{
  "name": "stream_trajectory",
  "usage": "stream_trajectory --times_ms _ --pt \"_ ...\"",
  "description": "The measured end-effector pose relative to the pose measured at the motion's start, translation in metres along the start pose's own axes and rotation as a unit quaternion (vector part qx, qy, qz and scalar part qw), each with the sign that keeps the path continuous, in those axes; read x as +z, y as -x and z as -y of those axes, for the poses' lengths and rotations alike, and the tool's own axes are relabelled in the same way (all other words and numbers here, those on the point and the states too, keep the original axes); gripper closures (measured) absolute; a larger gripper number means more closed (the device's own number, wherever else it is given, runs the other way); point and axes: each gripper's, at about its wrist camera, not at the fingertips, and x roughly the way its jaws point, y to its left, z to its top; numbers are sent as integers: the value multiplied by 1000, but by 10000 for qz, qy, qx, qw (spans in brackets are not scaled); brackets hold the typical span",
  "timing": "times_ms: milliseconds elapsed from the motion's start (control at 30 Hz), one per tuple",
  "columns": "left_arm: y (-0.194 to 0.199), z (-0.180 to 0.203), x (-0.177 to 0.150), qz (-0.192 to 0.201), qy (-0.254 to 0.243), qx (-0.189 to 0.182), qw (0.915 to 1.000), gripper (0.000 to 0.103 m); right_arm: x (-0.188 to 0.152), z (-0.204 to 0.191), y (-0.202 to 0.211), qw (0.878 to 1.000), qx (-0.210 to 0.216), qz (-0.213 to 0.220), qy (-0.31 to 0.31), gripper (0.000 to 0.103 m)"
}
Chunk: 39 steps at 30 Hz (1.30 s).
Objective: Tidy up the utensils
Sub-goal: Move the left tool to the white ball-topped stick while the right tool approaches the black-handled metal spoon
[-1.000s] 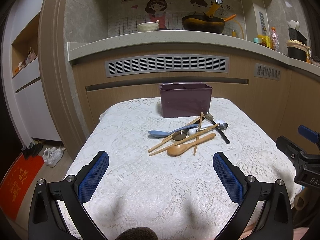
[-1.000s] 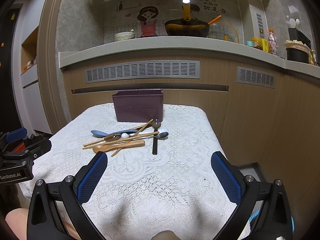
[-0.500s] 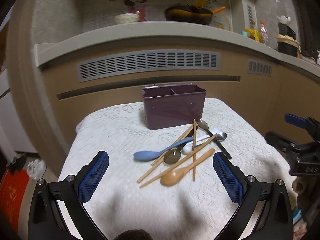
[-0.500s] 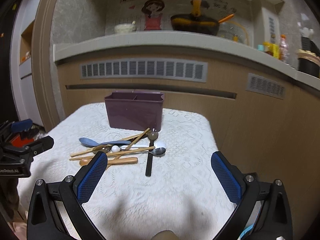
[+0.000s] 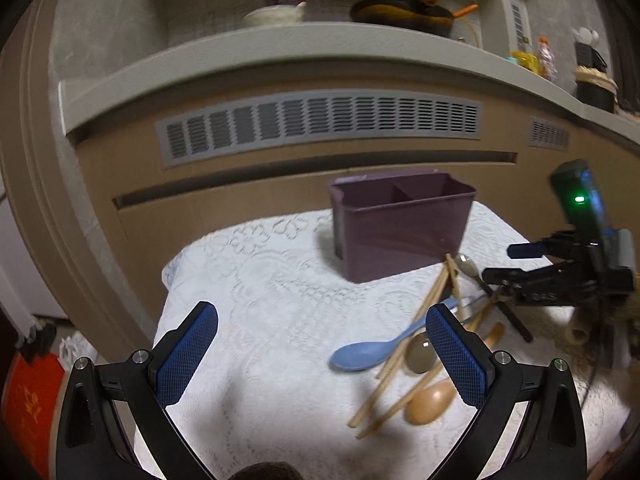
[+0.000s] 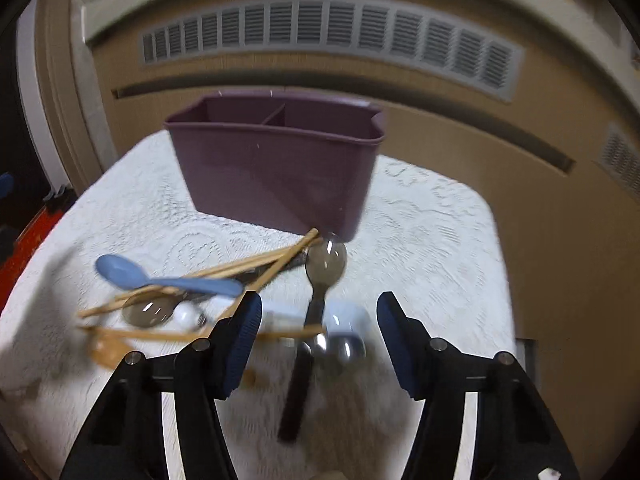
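A purple two-compartment utensil holder (image 5: 404,224) (image 6: 280,168) stands at the back of the lace-covered table (image 5: 256,280). In front of it lies a pile of utensils: a blue plastic spoon (image 5: 368,354) (image 6: 160,276), wooden chopsticks (image 5: 404,344) (image 6: 256,264), a wooden spoon (image 5: 432,402), and metal spoons (image 6: 326,264). My left gripper (image 5: 320,354) is open over bare cloth left of the pile. My right gripper (image 6: 318,340) hovers over the pile's right end, its jaws closing, with a dark-handled metal spoon (image 6: 298,384) between them, not pressed. The right gripper (image 5: 516,264) also shows in the left wrist view.
Behind the table runs a wooden cabinet front with grey vent grilles (image 5: 320,128) under a counter holding a pan (image 5: 400,16) and bowl (image 5: 276,14). The table edge drops off at the left, with a red mat (image 5: 28,404) on the floor.
Both grippers moved in toward the table. The right gripper dropped lower over the pile and its jaws narrowed. The left view shifted left, so the pile now sits at its right.
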Motion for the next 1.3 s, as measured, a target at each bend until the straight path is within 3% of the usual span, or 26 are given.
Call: stream_trajectory --times_ms 133,333,367,467,667,767,800,867,933,1067,1100,1300 --pt "-16 -18 -11 -282 143 1 9995 0 12 3 -39 9994 28 -356 -39 58" --pt "-32 -17 -22 -585 178 -236 9979 0 10 2 -63 9984 127 -554 -49 64" --pt "-34 -15 -22 -620 174 -297 9975 0 9 1 -61 9983 185 -550 23 75" --pt "-38 -3 -19 -757 78 -538 9956 0 6 3 -52 9984 250 -515 41 74" --pt "-50 35 -8 -976 -653 -1014 9879 0 -7 16 -1 9993 361 -49 -35 74" --pt "-67 52 -1 -1255 -880 -1413 9780 21 -9 22 21 9990 434 123 -69 74" --pt "-73 59 2 -1349 -982 -1445 9753 34 -11 25 28 9987 450 203 -109 74" --pt "-84 72 4 -1560 -1231 -1548 9678 44 -15 32 40 9982 481 297 -185 74" --pt "-90 84 5 -1793 -1374 -1721 9588 61 -19 37 47 9976 515 362 -292 74" --pt "-90 94 7 -2462 -548 -2264 9408 65 -23 43 54 9967 475 503 -414 74" --pt "-91 96 6 -2563 -361 -2257 9392 65 -26 42 54 9964 480 552 -430 74" --pt "-116 108 -8 -3008 877 -1378 9396 65 -31 40 58 9948 522 736 -471 74"
